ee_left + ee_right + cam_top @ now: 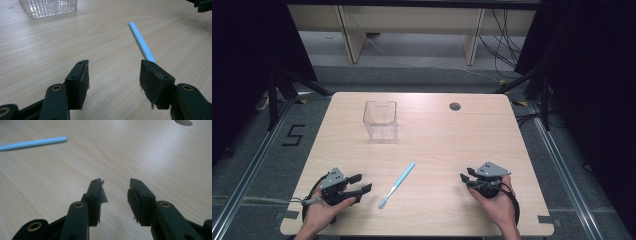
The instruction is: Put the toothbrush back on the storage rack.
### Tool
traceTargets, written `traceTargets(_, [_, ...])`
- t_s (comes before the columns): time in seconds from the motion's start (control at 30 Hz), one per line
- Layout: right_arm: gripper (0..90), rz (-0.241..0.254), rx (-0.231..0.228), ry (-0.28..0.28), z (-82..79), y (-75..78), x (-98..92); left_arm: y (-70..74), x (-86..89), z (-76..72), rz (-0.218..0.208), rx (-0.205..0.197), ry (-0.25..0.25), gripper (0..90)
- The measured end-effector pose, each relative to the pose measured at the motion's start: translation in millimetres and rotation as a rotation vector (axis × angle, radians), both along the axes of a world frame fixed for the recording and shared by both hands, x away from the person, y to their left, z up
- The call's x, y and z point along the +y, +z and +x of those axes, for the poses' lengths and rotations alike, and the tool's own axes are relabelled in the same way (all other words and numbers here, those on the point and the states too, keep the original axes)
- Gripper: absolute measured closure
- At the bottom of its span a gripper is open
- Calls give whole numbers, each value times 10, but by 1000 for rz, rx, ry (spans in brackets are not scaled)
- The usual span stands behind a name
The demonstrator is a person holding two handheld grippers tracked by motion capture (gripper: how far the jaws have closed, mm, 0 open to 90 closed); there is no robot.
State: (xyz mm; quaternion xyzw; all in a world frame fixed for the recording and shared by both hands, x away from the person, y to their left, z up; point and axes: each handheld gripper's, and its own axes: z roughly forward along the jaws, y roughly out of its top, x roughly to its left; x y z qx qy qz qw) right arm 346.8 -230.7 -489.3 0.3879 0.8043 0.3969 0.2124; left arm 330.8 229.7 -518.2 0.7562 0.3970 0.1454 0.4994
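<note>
With both the left gripper [360,189] and right gripper [466,176] held spread and empty, the slim light-blue plastic toothbrush [397,184], lying near the counter's [437,145] front edge, could be nudged away by a shallow approach.

Lab or recording studio, not home. Pale wood-grain table [492,145] at centre of frame with round cable hole [455,106] near its far edge, standing on grey carpet. Black curtains [592,75] hang at left and right edges. Black stand legs [274,100] and metal floor rails [242,185] along both sides. Tape numeral "5" [293,135] on floor at left. Loose cables [504,40] at upper right, light wooden furniture legs [349,35] along top
</note>
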Motion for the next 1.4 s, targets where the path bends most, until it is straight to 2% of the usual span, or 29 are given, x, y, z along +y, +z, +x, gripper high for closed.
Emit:
traceTargets(0.03, [627,0,0,0,0,0,0,0,0,0,0,0,0,405])
traceTargets(0.07, [628,-20,1,10,9,-1,7,13,-14,-2,0,6,5,407])
traceTargets(0.17, [628,-30,0,13,11,-3,15,67,-38,2,27,14,-11,410])
traceTargets(0.27, [627,-43,19,11,8,3,29,133,-83,14,46,36,-5,414])
traceTargets(0.3, [628,-59,21,18,13,6,28,179,-115,42,62,60,-12,417])
traceTargets(0.33, [628,-59,21,18,13,6,28,179,-115,42,62,60,-12,419])
traceTargets(0.37, [628,-54,32,12,10,13,32,195,-134,65,57,64,-21,419])
traceTargets(0.6, [626,-57,20,20,24,20,34,338,-301,159,85,62,-80,450])
traceTargets(0.67, [625,-50,34,16,23,32,35,380,-376,195,125,77,-113,469])
traceTargets(0.7, [625,-55,26,19,28,31,31,385,-403,200,122,80,-109,473])
traceTargets(0.73, [624,-45,40,6,17,41,39,385,-403,200,122,80,-109,482])
traceTargets(0.77, [624,-45,40,6,17,41,39,403,-417,220,140,90,-131,482])
traceTargets(0.83, [624,-59,29,17,37,45,17,422,-474,240,141,100,-125,498])
traceTargets(0.87, [624,-58,31,12,43,44,2,439,-485,257,166,100,-142,517])
traceTargets(0.9, [624,-58,31,12,43,44,2,450,-509,268,170,98,-145,517])
traceTargets(1.0, [624,-58,51,6,55,49,-18,490,-577,305,195,120,-155,530])
traceTargets(1.07, [624,-57,47,7,64,42,-26,512,-621,329,233,142,-173,525])
traceTargets(1.1, [624,-69,40,28,76,49,-37,537,-664,346,261,158,-192,524])
traceTargets(1.13, [624,-69,40,28,76,49,-37,537,-664,346,261,158,-192,525])
traceTargets(1.17, [625,-58,57,15,61,53,-27,552,-686,355,274,175,-202,525])
traceTargets(1.2, [625,-63,48,11,62,65,-37,591,-727,377,302,205,-218,531])
traceTargets(1.23, [625,-63,48,11,62,65,-37,591,-727,377,302,205,-218,531])
traceTargets(1.3, [625,-51,75,-8,45,80,-17,640,-759,409,342,235,-230,531])
traceTargets(1.33, [625,-60,52,8,62,72,-22,658,-781,423,357,249,-235,529])
traceTargets(1.37, [625,-59,63,10,62,84,-15,684,-798,440,387,263,-242,530])
traceTargets(1.4, [625,-67,53,25,79,81,-16,702,-819,453,408,279,-246,529])
